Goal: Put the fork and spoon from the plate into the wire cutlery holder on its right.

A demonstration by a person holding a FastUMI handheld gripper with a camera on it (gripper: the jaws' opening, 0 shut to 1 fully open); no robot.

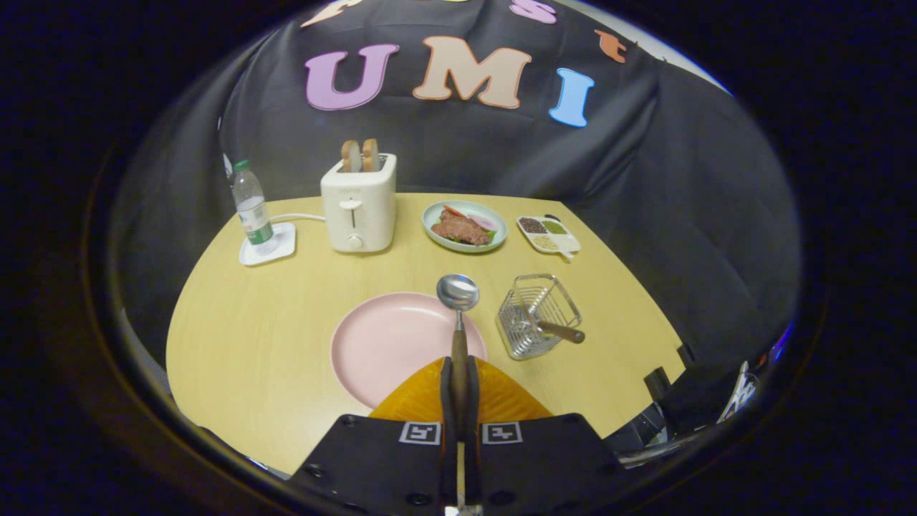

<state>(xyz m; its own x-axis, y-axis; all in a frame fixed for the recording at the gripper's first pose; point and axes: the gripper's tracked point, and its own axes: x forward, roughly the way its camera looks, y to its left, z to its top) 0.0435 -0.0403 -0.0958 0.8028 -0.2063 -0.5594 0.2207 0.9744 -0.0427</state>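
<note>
Two jaws clamp the spoon [458,315] above the pink plate [387,344] on the wooden table [272,322].

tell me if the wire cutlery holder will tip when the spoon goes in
Possibly. The wire cutlery holder looks light, open mesh, and a wooden handle already leans out over its rim. The spoon, gripped by its handle between the gripper fingers, has a heavy-looking metal bowl; lowered bowl-first and gently, it should stay upright.

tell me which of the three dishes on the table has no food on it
The big round pink plate, just ahead of the gripper holding the spoon. The green plate holds meat; the white divided tray holds grains.
</note>
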